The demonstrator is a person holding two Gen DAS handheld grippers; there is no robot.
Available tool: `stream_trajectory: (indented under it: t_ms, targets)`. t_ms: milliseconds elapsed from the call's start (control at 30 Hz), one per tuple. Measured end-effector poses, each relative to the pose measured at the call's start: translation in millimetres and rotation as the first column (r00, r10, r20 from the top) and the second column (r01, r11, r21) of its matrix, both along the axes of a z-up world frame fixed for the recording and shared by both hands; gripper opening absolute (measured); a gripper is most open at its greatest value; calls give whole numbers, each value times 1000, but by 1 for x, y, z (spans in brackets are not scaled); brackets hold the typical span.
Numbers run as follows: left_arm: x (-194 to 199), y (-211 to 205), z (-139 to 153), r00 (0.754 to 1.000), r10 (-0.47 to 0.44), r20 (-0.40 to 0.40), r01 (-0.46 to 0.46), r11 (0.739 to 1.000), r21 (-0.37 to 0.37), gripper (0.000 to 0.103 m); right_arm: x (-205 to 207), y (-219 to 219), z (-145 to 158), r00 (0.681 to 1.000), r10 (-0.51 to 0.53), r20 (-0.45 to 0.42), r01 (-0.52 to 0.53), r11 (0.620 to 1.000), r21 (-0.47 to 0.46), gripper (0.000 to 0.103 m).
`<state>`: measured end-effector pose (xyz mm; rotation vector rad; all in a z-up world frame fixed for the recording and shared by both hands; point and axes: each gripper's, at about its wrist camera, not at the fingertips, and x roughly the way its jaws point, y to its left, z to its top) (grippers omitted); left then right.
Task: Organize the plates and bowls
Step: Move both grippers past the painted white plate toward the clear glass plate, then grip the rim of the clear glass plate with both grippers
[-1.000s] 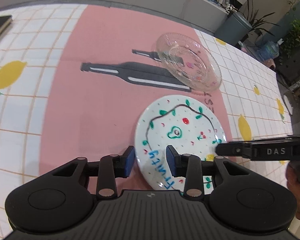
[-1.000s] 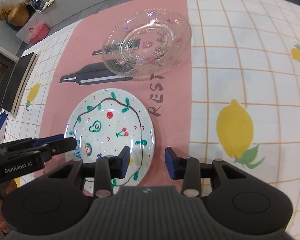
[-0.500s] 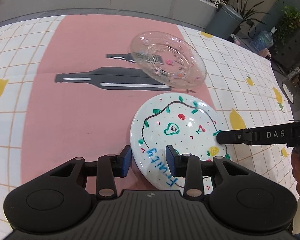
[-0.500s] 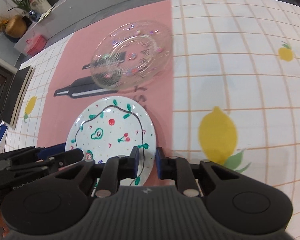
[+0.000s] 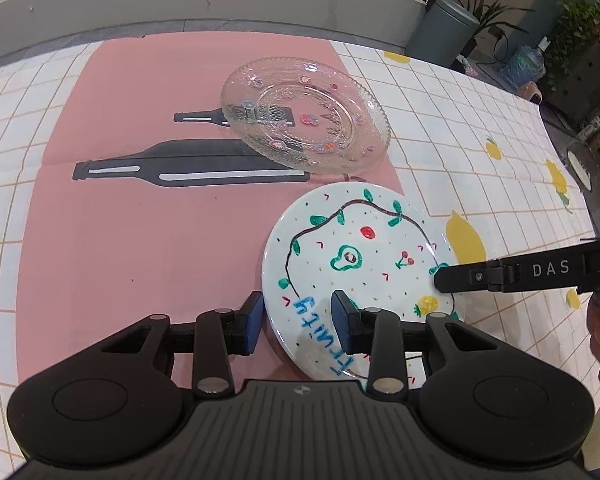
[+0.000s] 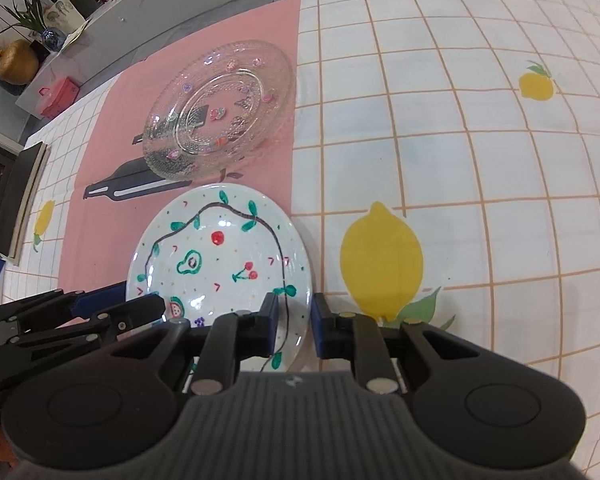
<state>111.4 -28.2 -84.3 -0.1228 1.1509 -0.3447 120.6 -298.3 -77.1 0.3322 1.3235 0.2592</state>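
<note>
Painted white plate [image 5: 364,276] on tablecloth [image 5: 140,240], straddling edge of pink panel; near rim hidden under both gripper bodies.

Left gripper [image 5: 296,320]: fingers parted wide, straddling plate's 7 o'clock rim; contact unclear.

Right gripper [image 6: 293,326]: pads close together around plate's 5 o'clock rim; whether they pinch it cannot be told. In left view only one finger of it visible, rest cut off.

Clear glass plate [image 6: 220,110] at 12 o'clock of painted plate, rims nearly touching, partly covering printed bottle silhouettes [image 5: 188,168].
</note>
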Motion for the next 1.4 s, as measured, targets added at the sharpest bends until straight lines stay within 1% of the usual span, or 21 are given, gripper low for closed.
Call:
stream_trajectory:
  t_ms: [33, 67, 100, 133, 200, 233, 367, 433, 600, 767, 1033, 1167, 1233, 1267, 1300, 1400]
  targets:
    - [1, 3, 1, 1000, 10, -13, -10, 1000, -5, 41, 1, -2, 0, 1000, -3, -8, 3, 1000, 8, 25]
    - [2, 7, 5, 1000, 21, -16, -21, 1000, -8, 41, 3, -3, 1, 1000, -3, -14, 3, 1000, 3, 36]
    - [4, 11, 9, 999, 34, -9, -34, 999, -4, 41, 4, -4, 4, 1000, -5, -5, 5, 1000, -16, 39]
    - [5, 16, 15, 999, 47, 4, -47, 999, 5, 41, 6, -5, 8, 1000, -10, 11, 10, 999, -32, 40]
    - [10, 25, 24, 997, 73, 27, -74, 997, 11, 48, 13, -11, 15, 999, -34, 27, 34, 999, -26, 40]
    - [14, 29, 28, 996, 88, 32, -88, 996, 0, 49, 17, -15, 18, 998, -49, 33, 50, 999, -10, 40]
    - [44, 40, 36, 990, 137, 30, -135, 989, -53, 49, 31, -22, 26, 995, -92, 50, 91, 996, 26, 40]
    - [58, 39, 38, 990, 138, 36, -136, 989, -54, 49, 38, -23, 29, 993, -107, 49, 105, 993, 48, 40]
    - [83, 34, 32, 989, 146, 26, -143, 987, -76, 49, 61, -22, 34, 988, -143, 61, 138, 986, 89, 40]
    - [101, 34, 19, 985, 174, -12, -174, 979, -111, 49, 81, -23, 26, 982, -179, 51, 172, 977, 124, 40]
    - [122, 32, 8, 979, 203, -22, -205, 975, -89, 49, 101, -17, 8, 983, -182, 31, 178, 978, 113, 39]
    - [126, 28, 5, 979, 201, -25, -202, 975, -89, 49, 107, -12, 2, 983, -178, 46, 174, 982, 69, 38]
    - [128, 24, 0, 980, 196, -22, -197, 978, -73, 43, 109, -12, -3, 981, -185, 53, 182, 981, 63, 36]
    - [130, 23, -3, 980, 198, -24, -199, 978, -70, 37, 110, -12, -5, 980, -189, 56, 185, 980, 70, 34]
    - [131, 22, -5, 980, 198, -26, -200, 977, -81, 35, 110, -13, -6, 979, -192, 69, 187, 979, 81, 33]
    - [131, 21, -6, 979, 202, -10, -203, 975, -94, 35, 110, -11, -7, 976, -198, 93, 189, 977, 100, 32]
